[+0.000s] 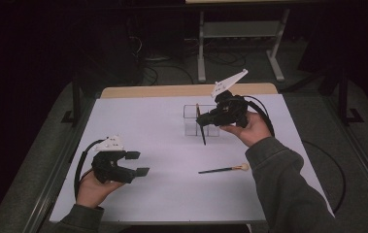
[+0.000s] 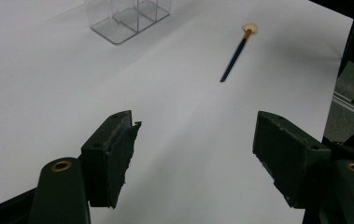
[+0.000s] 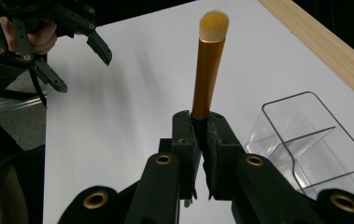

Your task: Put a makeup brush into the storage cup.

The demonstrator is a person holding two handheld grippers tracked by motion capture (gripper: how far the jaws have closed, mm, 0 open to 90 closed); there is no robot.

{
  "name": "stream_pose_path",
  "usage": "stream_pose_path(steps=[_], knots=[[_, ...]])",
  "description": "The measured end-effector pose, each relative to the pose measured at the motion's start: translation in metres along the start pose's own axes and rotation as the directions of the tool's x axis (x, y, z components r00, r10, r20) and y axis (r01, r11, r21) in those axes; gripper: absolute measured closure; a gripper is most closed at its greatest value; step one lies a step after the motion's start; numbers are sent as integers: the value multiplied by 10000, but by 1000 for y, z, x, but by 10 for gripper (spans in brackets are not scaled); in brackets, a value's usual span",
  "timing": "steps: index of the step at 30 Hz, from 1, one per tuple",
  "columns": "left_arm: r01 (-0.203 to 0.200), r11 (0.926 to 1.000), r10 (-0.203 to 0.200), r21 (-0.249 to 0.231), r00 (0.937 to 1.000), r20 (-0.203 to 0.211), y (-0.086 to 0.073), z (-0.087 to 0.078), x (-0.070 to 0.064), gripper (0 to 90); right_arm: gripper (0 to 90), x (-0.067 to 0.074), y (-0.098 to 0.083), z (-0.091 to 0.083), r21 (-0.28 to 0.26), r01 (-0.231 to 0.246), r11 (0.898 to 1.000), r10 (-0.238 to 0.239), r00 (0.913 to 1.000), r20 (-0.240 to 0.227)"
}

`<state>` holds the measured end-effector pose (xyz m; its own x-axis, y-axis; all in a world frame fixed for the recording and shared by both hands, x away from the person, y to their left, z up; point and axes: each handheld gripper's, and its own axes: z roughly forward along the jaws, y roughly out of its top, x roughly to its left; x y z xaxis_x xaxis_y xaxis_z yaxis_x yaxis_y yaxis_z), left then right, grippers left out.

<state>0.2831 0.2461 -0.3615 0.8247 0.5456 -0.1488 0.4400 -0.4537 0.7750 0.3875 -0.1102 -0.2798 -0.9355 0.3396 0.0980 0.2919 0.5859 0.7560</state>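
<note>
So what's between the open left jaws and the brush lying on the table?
Nothing: in the left gripper view, only bare white table runs from the left gripper to the lying brush.

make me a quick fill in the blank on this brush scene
1. The right gripper is shut on a ____.
2. The left gripper has its jaws ____.
3. The second brush lies flat on the ____.
4. The clear organizer holds ____ brushes.

Missing words: brush; open; table; no
</note>
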Motion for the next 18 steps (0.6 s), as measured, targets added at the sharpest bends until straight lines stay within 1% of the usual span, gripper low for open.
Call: stream_pose_path(steps=[2, 5, 7, 8, 9, 11, 18], knots=[[44, 10000, -44, -55, 10000, 12, -1, 0, 0, 284, 825, 0, 1, 0, 13, -81, 10000, 81, 10000, -2], [128, 9999, -129, -80, 9999, -12, -5, 0, 1, 282, 825, -2, 3, 0, 24, -36, 10000, 36, 10000, 30], [120, 9999, -120, -61, 9999, -36, -6, 0, 1, 282, 825, -3, 4, 0, -2, -33, 10000, 33, 10000, 26], [105, 9999, -105, -70, 9999, -44, -7, 0, 1, 282, 825, -2, 5, 1, 35, -119, 9999, 119, 9999, 38], [119, 9999, -119, -109, 9999, -41, -7, 0, 1, 281, 825, -3, 5, 1, 55, -48, 10000, 47, 10000, 55], [117, 9999, -118, -27, 9998, -140, -9, 0, 0, 281, 825, -5, 7, 1, 79, -109, 9999, 109, 9999, 30], [142, 9998, -144, -128, 9998, -165, -11, -2, 1, 279, 825, -7, 14, 4, 71, -55, 10000, 55, 10000, 20]])
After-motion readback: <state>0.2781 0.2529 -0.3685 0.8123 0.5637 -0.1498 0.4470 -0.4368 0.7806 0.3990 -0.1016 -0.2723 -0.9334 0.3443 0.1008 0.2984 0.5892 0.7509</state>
